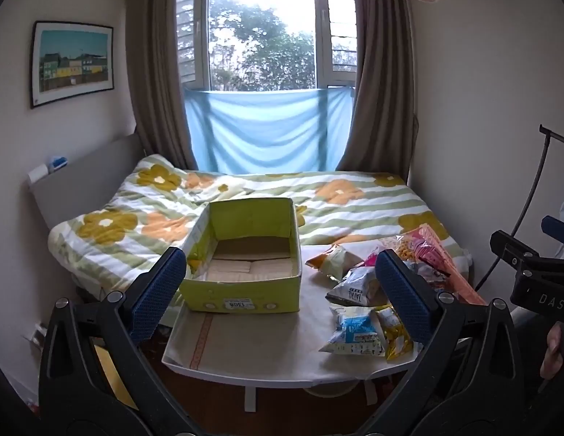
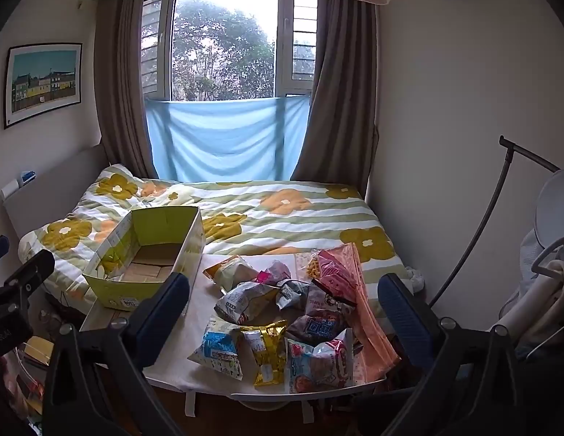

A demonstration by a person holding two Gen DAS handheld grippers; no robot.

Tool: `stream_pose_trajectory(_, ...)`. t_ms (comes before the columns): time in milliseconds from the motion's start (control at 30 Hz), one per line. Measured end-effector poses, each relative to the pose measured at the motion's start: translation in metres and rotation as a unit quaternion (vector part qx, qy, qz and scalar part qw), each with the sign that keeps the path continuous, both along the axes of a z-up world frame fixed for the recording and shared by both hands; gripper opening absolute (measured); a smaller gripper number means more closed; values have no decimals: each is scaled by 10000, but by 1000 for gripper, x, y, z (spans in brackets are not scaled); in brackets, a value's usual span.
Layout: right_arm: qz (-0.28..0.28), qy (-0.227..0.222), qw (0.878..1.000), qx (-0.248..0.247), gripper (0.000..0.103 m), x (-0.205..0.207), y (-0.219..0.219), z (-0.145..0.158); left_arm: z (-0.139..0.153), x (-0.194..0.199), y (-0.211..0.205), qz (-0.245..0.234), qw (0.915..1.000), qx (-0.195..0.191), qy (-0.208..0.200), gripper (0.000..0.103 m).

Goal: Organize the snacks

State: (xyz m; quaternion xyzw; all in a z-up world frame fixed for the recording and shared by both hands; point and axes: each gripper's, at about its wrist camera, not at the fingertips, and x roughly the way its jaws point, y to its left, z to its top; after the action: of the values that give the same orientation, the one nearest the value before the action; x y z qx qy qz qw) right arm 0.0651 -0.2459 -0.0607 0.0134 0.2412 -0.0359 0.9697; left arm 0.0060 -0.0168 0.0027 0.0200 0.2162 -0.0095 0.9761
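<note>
An open green cardboard box (image 1: 245, 292) (image 2: 111, 292) stands empty on the left of a small white table (image 1: 252, 348) (image 2: 172, 367). A heap of several snack bags (image 2: 282, 312) (image 1: 358, 290) lies on the table's right side, among them a blue-and-white bag (image 2: 218, 347), a gold bag (image 2: 267, 350) and a pink bag (image 2: 340, 272). My left gripper (image 1: 282, 298) is open and empty, held back from the table facing the box. My right gripper (image 2: 285, 319) is open and empty, held back from the table facing the snack heap.
A bed with a flowered quilt (image 1: 245, 192) (image 2: 282, 207) lies right behind the table under the window. A headboard (image 1: 89, 178) stands at the left. A black stand pole (image 2: 492, 210) and a chair with clothes (image 2: 547, 283) are at the right.
</note>
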Motion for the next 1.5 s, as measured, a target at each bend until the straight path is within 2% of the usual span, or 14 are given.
stream_pose_trajectory(467, 135, 65, 9999, -10, 103, 2, 6, -6, -6, 13, -2, 48, 9998, -43, 192, 103)
stream_pose_trajectory(1500, 130, 63, 9999, -12, 103, 0, 7, -4, -4, 14, -7, -28, 9997, -89, 228, 103)
